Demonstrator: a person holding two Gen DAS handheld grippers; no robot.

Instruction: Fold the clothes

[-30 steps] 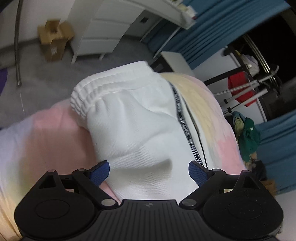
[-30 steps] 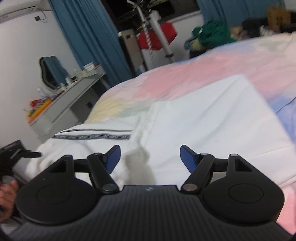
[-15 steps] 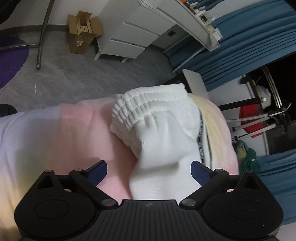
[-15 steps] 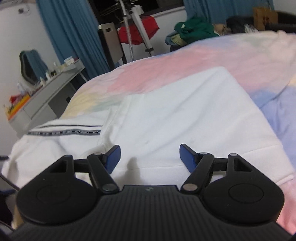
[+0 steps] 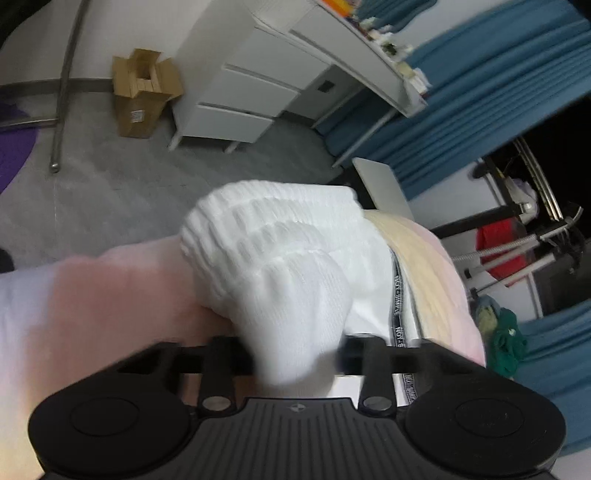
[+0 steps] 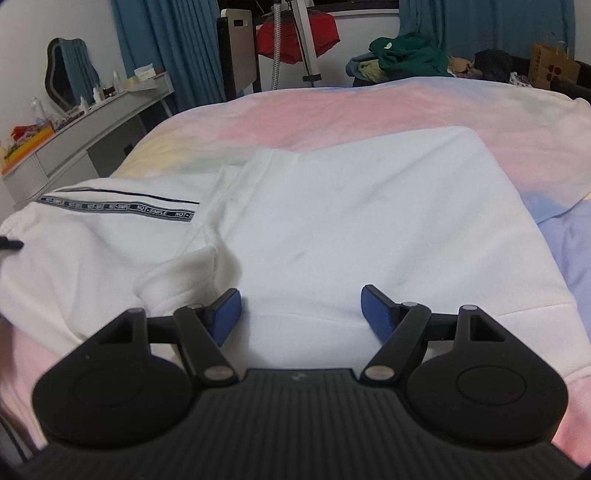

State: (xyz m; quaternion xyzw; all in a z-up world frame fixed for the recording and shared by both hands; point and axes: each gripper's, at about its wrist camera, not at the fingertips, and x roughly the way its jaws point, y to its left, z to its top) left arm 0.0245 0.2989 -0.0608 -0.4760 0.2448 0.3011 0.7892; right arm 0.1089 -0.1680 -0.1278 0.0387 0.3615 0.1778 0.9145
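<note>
A white garment (image 6: 332, 221) with a dark lettered stripe (image 6: 114, 207) lies on the pastel bedspread (image 6: 369, 110). In the left wrist view its ribbed elastic end (image 5: 273, 236) is bunched up near the bed's edge. My left gripper (image 5: 297, 356) is shut on this white fabric, which fills the gap between the jaws. My right gripper (image 6: 300, 312) is open and empty, low over the near edge of the flat folded part, with a small fold of cloth (image 6: 184, 273) by its left finger.
The bed drops off to grey floor (image 5: 110, 177) with a cardboard box (image 5: 142, 92) and a white drawer unit (image 5: 243, 85). A desk (image 6: 85, 122) stands at the left. Blue curtains, a clothes stand with a red item (image 6: 295, 33) and a green pile (image 6: 406, 55) lie beyond.
My left gripper has closed on the bunched white fabric near the ribbed end. My right gripper has stayed open and shifted a little over the garment.
</note>
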